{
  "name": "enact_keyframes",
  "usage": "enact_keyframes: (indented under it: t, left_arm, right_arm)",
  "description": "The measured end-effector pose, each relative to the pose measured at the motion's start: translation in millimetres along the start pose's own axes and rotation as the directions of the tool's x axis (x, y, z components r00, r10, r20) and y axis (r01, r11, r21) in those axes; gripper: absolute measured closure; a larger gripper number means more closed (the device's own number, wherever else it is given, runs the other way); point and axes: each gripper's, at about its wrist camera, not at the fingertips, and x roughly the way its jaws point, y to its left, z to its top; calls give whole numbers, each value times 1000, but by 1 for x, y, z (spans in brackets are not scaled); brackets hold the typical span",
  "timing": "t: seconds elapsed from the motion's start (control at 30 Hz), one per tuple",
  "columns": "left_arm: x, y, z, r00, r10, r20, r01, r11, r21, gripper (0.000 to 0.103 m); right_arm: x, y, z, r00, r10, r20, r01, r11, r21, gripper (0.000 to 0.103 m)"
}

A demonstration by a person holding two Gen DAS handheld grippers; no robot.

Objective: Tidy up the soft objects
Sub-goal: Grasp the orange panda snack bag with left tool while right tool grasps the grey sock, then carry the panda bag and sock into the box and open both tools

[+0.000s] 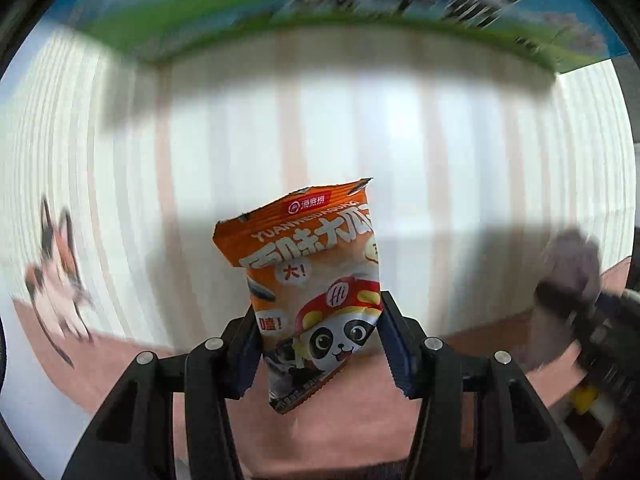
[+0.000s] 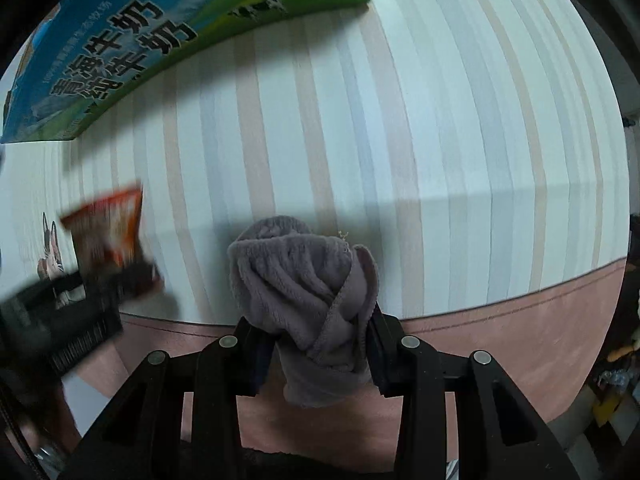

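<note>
My left gripper (image 1: pixel 318 344) is shut on an orange snack packet (image 1: pixel 312 280) with a panda on it and holds it up above the striped cloth. The packet also shows blurred at the left of the right wrist view (image 2: pixel 110 236). My right gripper (image 2: pixel 318 344) is shut on a bunched grey towel (image 2: pixel 308 288) and holds it above the same cloth. The towel and right gripper show blurred at the right edge of the left wrist view (image 1: pixel 572 268).
A blue and green milk carton box (image 2: pixel 132 40) stands at the back; it also shows in the left wrist view (image 1: pixel 280 4). The striped tablecloth (image 2: pixel 400 140) has a pink border (image 2: pixel 520 340) and a cartoon cat print (image 1: pixel 56 280).
</note>
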Motion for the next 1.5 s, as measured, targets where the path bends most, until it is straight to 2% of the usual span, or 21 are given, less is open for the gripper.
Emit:
enact_keyframes:
  t: [0.17, 0.3, 0.4, 0.47, 0.53, 0.6, 0.7, 0.77, 0.8, 0.83, 0.9, 0.93, 1.07, 1.17, 1.2, 1.33, 1.43, 1.5]
  left_arm:
    - [20, 11, -3, 998, -38, -46, 36, 998, -49, 47]
    - [21, 13, 19, 999, 10, -40, -11, 1000, -7, 26]
    - [24, 21, 21, 1000, -10, -20, 9, 999, -39, 23]
    - [22, 28, 23, 1000, -13, 4, 13, 999, -53, 23]
    - [22, 31, 20, 1000, -14, 25, 16, 998, -65, 19]
    - [17, 42, 17, 1000, -9, 15, 10, 999, -41, 12]
    - [15, 38, 23, 1000, -11, 2, 11, 999, -49, 12]
    - [12, 37, 26, 1000, -14, 2, 15, 998, -56, 14]
    - [7, 36, 28, 1000, -12, 13, 12, 999, -53, 22]
    - [3, 34, 28, 1000, -8, 23, 9, 999, -47, 36]
    - [-8, 27, 23, 999, -8, 38, 9, 1000, -25, 58]
    - [-11, 26, 23, 999, -32, 33, 33, 999, -21, 58]
    - [-47, 27, 22, 993, -80, 92, 84, 996, -33, 59]
    - [-99, 31, 26, 973, -165, 161, 172, 984, -37, 59]
    - [-128, 34, 31, 961, -181, 208, 192, 981, -34, 59]
    - [-205, 45, 64, 932, -194, 307, 204, 979, -1, 59]
    - [-231, 55, 106, 932, -159, 326, 165, 986, 10, 58]
    - [-239, 56, 129, 939, -102, 330, 106, 994, 5, 58]
  right_arm:
    - [4, 6, 5, 1000, -7, -21, 6, 999, -31, 61]
    - [12, 7, 1, 997, 52, -57, -52, 999, 5, 59]
    - [9, 2, -2, 996, 68, -52, -67, 998, 21, 47]
    - [0, -2, -3, 997, 75, -37, -74, 997, 31, 32]
    - [-9, -3, -3, 997, 76, -21, -75, 997, 30, 30]
    - [-13, -1, -3, 997, 71, -15, -71, 997, 25, 30]
    - [-11, 6, -2, 997, 74, -23, -73, 997, 21, 30]
    - [4, 11, -3, 997, 71, -38, -70, 997, 22, 30]
    - [8, 14, -5, 997, 65, -38, -64, 998, 20, 30]
    - [13, 17, -5, 999, 45, -28, -45, 999, 9, 31]
    - [17, 23, -7, 1000, 11, -13, -11, 1000, -15, 59]
    - [18, 25, -7, 1000, 1, -14, -1, 1000, -28, 63]
    - [-2, 37, -8, 999, 39, 13, -38, 998, -59, 64]
    - [-50, 39, -4, 990, 126, 56, -120, 989, -91, 64]
    - [-69, 42, -1, 985, 150, 82, -141, 984, -109, 64]
    - [-151, 64, 22, 954, 227, 197, -188, 962, -199, 64]
    - [-185, 83, 52, 938, 242, 249, -180, 952, -246, 64]
    - [-189, 102, 74, 934, 232, 273, -160, 952, -261, 64]
